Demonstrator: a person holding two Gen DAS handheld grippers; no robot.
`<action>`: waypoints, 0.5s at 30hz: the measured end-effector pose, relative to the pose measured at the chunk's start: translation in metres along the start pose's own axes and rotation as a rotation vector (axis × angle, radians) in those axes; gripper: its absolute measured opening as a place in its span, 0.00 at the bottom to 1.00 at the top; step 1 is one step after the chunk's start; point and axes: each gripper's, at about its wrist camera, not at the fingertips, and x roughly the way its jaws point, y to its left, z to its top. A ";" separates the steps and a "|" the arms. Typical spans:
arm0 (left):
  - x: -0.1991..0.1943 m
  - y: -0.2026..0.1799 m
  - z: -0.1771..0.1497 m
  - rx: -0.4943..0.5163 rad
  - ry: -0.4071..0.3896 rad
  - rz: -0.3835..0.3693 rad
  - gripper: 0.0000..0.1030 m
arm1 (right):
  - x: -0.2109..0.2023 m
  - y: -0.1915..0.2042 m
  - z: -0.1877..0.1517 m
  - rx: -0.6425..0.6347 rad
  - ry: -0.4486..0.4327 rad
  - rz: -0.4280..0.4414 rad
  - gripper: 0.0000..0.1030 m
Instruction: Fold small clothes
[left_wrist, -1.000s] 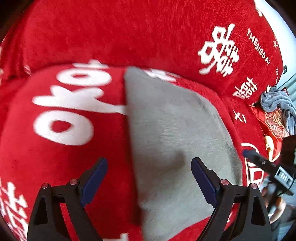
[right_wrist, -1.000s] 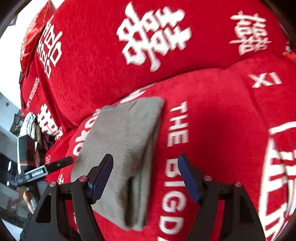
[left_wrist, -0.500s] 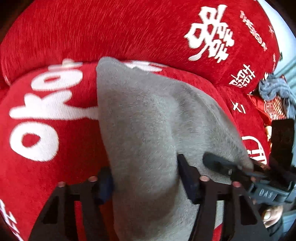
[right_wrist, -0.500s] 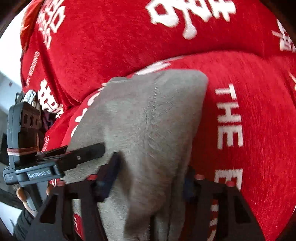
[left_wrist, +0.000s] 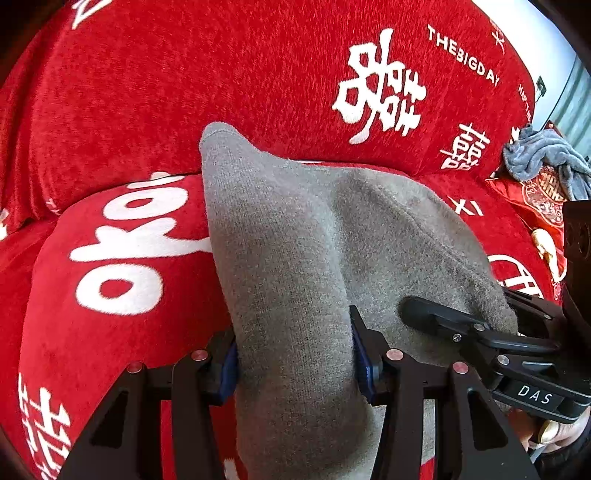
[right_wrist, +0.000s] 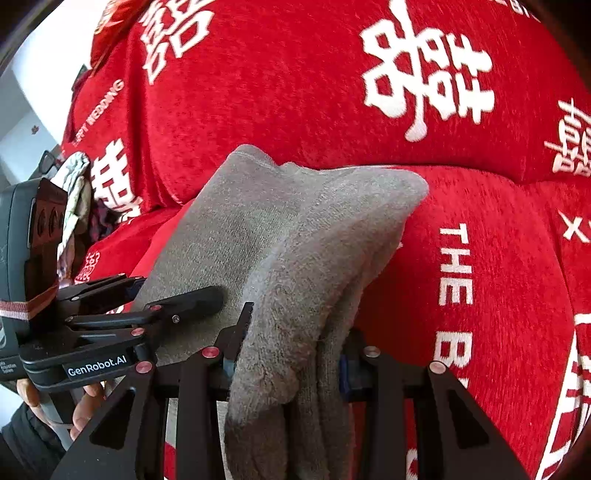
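A folded grey fleece garment (left_wrist: 295, 240) lies on a red sofa seat cushion (left_wrist: 110, 295) printed with white characters. My left gripper (left_wrist: 295, 354) is shut on the garment's near left edge, and the cloth bunches up between its blue pads. My right gripper (right_wrist: 288, 354) is shut on the near right edge of the same garment (right_wrist: 295, 229), where several stacked layers show. Each gripper shows in the other's view, the right one in the left wrist view (left_wrist: 480, 332) and the left one in the right wrist view (right_wrist: 147, 314). The garment's far corners rise off the cushion.
The red sofa backrest (left_wrist: 258, 74) stands right behind the garment. A blue-grey cloth (left_wrist: 543, 155) lies on a red pillow at the far right. More crumpled clothes (right_wrist: 74, 192) sit at the sofa's left end. Red seat cushion (right_wrist: 498, 295) stretches to the right.
Both grippers moved forward onto the garment's near edge and closed on it. The garment, flat a second ago, is now bunched and lifted at its far end.
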 end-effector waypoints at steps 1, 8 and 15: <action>-0.006 0.001 -0.004 -0.001 -0.007 0.003 0.50 | -0.004 0.006 -0.002 -0.010 -0.005 0.001 0.39; -0.038 0.014 -0.039 -0.015 -0.043 0.019 0.50 | -0.020 0.037 -0.022 -0.053 -0.018 0.010 0.39; -0.062 0.023 -0.072 -0.027 -0.070 0.046 0.50 | -0.029 0.064 -0.048 -0.080 -0.021 0.029 0.39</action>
